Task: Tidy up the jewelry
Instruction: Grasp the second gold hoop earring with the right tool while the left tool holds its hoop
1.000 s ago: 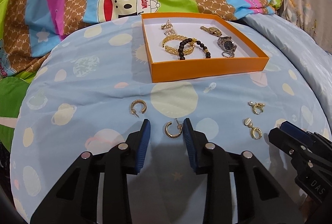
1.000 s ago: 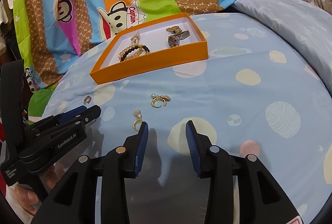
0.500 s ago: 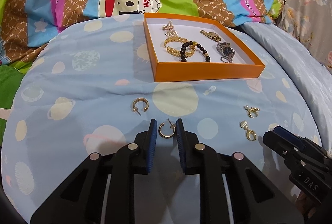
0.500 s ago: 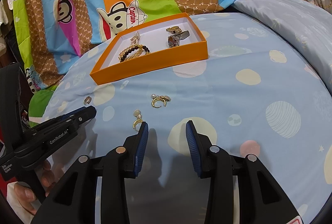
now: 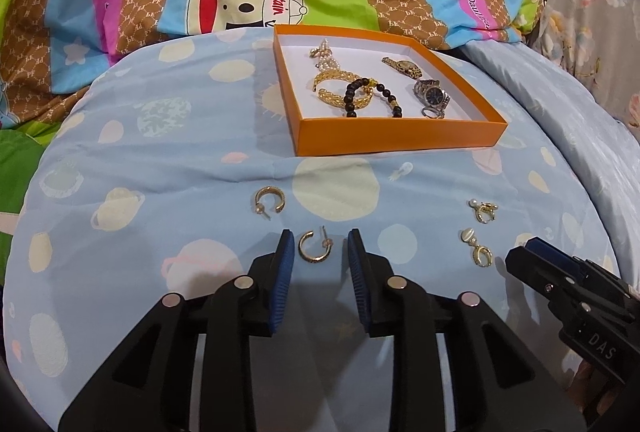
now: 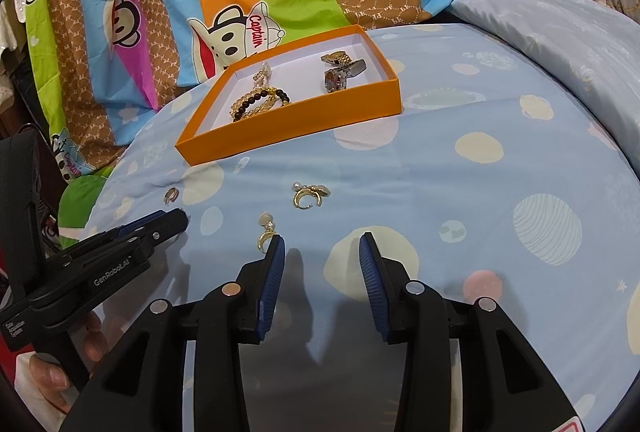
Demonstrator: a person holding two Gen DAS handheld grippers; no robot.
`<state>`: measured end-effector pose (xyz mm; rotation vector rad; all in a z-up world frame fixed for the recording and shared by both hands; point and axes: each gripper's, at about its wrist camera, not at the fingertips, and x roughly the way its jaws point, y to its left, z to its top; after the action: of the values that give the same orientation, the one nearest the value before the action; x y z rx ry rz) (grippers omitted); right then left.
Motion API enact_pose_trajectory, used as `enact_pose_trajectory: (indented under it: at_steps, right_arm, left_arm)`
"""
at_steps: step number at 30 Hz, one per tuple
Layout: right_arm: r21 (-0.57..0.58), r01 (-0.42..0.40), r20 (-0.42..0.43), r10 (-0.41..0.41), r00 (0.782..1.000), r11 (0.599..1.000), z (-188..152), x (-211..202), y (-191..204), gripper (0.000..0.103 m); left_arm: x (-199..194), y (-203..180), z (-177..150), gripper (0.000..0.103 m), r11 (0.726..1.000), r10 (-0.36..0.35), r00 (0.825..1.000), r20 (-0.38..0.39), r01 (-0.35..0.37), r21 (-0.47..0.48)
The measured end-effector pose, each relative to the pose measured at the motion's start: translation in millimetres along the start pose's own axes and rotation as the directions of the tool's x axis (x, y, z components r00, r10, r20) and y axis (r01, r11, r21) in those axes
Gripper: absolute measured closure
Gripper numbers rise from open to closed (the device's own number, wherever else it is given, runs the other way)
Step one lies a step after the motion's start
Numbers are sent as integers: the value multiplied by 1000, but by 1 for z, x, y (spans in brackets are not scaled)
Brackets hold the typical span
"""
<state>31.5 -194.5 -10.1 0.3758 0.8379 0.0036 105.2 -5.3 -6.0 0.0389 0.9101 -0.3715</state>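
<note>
The left tool [image 5: 318,252] points down at a light blue planet-print bedspread [image 5: 160,160] with its blue-padded jaws a little apart; they have just been opening again, and a small gold hoop earring [image 5: 314,247] lies flat between them, touched by neither pad. The left wrist view alone shows this earring and a second open gold hoop earring [image 5: 269,199] lying just beyond it to the left; in the right wrist view the second hoop [image 6: 172,194] is only a small glint past the left tool's tip, and the first is hidden behind that tool. The right tool [image 6: 322,252] hovers with its jaws moderately open and nothing between them; a gold drop earring with a pale bead [image 6: 266,232] lies just outside its left pad, partly covered by it. Another gold earring with a pearl [image 6: 308,194] lies farther on, apart from both tools. An orange shallow cardboard box with a white inside [image 5: 400,140] sits beyond the loose earrings, holding a pearl piece, a gold chain bracelet, a dark bead bracelet and two wristwatches; its near wall cuts off part of these in the right wrist view. A hand [image 6: 52,368] holding the left tool shows at that view's lower left edge.
</note>
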Motion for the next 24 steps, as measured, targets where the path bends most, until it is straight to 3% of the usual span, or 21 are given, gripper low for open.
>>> enact_pose_trajectory:
  at_steps: [2,5,13,24]
  right_arm:
    - [0,0,0,0,1000,1000,0,0,0,64]
    - [-1,0,0,0,1000,1000,0,0,0,64]
    - [-38,10,12,-9,1000,999,3,-1,10,64]
    - [-190,-79,-17,77,997,979,10,23,87,64]
  left_arm:
    - [2,-2,1,76,1000,4,1000,0,-4,12]
    - [1,-3,1,86,1000,-11,1000,2,11,21]
    - [-14,14,-9,86,1000,-2,1000,16,2,-1]
    - [-35,70,-17,86,994,85,995,54,-81,-78]
